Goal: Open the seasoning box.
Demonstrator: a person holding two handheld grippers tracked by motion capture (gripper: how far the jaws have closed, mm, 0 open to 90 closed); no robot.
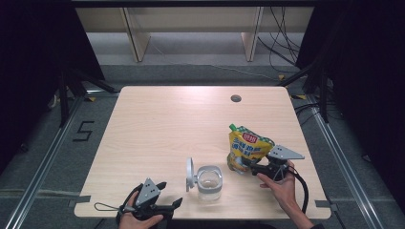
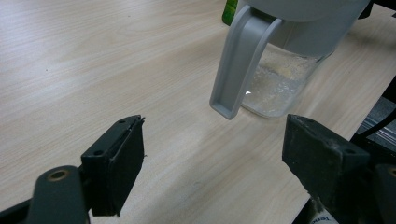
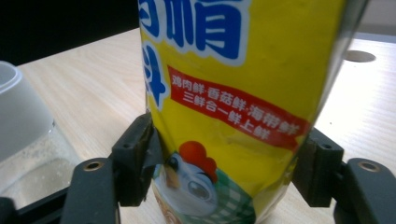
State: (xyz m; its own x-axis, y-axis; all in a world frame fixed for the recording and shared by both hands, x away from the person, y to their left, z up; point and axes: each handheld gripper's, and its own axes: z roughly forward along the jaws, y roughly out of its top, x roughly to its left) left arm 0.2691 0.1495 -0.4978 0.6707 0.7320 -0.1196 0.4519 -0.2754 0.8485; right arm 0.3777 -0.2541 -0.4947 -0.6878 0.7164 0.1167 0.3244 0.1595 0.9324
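Observation:
A yellow spouted seasoning pouch [image 1: 248,148] with a green cap stands upright on the table's right part. My right gripper [image 1: 252,168] is at its base, and in the right gripper view both pads press the pouch [image 3: 243,93] low on its sides, with the gripper [image 3: 224,163] shut on it. Left of the pouch stands a clear jar [image 1: 209,182] with its grey flip lid [image 1: 189,174] hanging open. At the front left edge my left gripper [image 1: 171,193] points toward the jar [image 2: 280,79]. Its jaws [image 2: 215,154] stand wide apart with only bare table between them.
The wooden table [image 1: 157,124] has a round cable hole [image 1: 235,98] at the back right. The jar [image 3: 23,140] stands close beside the pouch on its left. Wooden furniture legs and cables lie on the floor behind the table.

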